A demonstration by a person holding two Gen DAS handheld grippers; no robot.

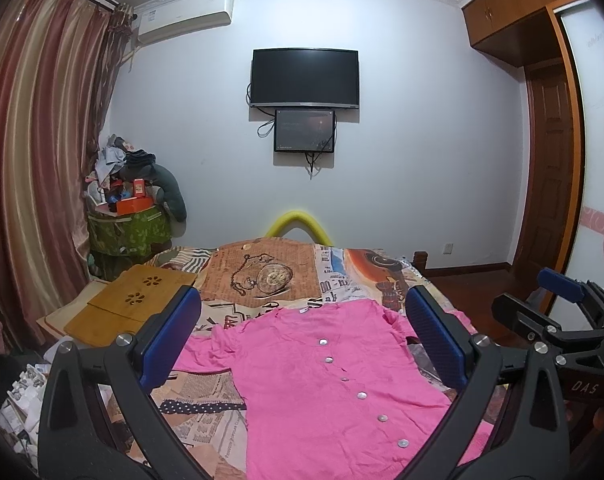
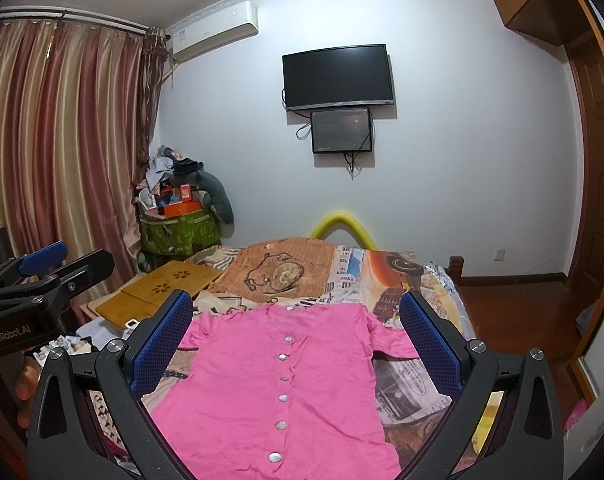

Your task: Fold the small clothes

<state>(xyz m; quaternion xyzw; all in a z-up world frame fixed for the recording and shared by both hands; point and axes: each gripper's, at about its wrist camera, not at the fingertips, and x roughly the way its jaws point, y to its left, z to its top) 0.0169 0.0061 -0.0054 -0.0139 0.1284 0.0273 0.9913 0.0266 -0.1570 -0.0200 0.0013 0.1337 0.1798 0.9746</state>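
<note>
On the bed [image 2: 442, 280], over a quilt printed with newspaper text and a pocket watch, a pink shirt [image 2: 278, 392] lies spread flat and buttoned, its thin fabric creased, round pale buttons down the front. Both the left gripper [image 1: 302, 340] and right gripper [image 2: 298, 344] hover above it, jaws wide apart, empty, with textured blue pads. "GenRobot.AI" and "DAS" mark the black bodies.

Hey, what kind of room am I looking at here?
Most likely a bedroom in a home. A bed with a printed cover holds a pink buttoned shirt, a television hangs on the wall, and striped curtains cover the window side.
</note>
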